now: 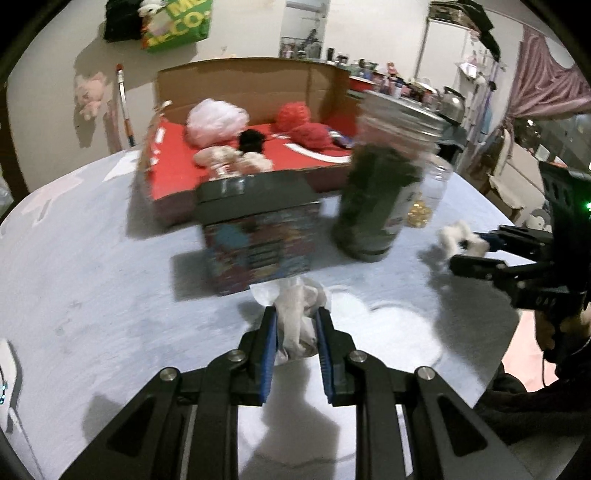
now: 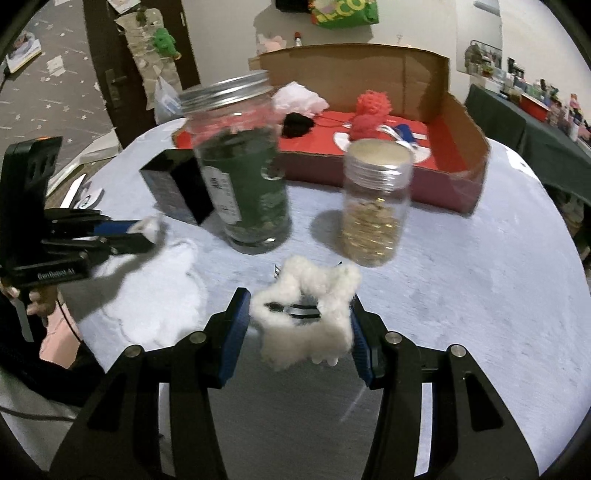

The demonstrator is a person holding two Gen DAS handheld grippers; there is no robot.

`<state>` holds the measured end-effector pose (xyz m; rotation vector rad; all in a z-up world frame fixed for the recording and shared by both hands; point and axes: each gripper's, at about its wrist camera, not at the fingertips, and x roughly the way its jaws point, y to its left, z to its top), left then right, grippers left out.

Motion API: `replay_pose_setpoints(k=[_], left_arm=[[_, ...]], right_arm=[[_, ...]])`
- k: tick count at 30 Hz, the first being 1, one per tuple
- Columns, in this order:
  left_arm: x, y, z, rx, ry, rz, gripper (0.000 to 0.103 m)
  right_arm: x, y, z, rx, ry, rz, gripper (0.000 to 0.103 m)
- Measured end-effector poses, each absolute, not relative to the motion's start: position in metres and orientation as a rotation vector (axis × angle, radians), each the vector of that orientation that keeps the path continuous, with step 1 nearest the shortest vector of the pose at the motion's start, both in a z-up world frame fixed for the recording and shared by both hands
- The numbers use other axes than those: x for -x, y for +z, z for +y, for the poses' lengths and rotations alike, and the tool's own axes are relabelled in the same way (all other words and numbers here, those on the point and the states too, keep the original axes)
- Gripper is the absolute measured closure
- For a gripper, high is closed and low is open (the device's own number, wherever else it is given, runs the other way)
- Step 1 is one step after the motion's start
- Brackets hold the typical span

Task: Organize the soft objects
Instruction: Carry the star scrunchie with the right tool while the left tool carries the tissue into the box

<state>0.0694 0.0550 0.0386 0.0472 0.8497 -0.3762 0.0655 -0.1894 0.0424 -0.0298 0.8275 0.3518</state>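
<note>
While bound for the cardboard box (image 1: 236,79), both claws loaded: left gripper (image 1: 295,325) pinching crumpled tissue (image 1: 297,310), right gripper (image 2: 299,325) clamping fluffy white clip (image 2: 306,306).

— What can you read from where you're holding the grippers?

— Little. On the side of your left gripper (image 2: 142,230), seen from the right wrist camera, pale lettering reads roughly "GenRobot AI", though it's blurred.

— And the green bag (image 1: 177,24) hanging on the wall?

— Big yellow letters, cut off: you can make out "CO" in both views, no whole word.

— The green jar (image 2: 243,184)?

— Its label (image 2: 221,199) carries print and what looks like a barcode, too smeared to read. The colourful box (image 1: 258,251) has printed lines, equally illegible.

— Your right gripper (image 1: 471,251)?

— Faint marks on its body; you can't tell what they say.
</note>
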Motion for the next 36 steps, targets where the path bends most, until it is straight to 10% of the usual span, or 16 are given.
replay_pose_setpoints(k=[36], left_arm=[[-0.139, 0.076, 0.101, -0.337, -0.306, 0.850, 0.081]], right_arm=[[-0.133, 0.076, -0.238, 0.328, 0.155, 0.824, 0.055]])
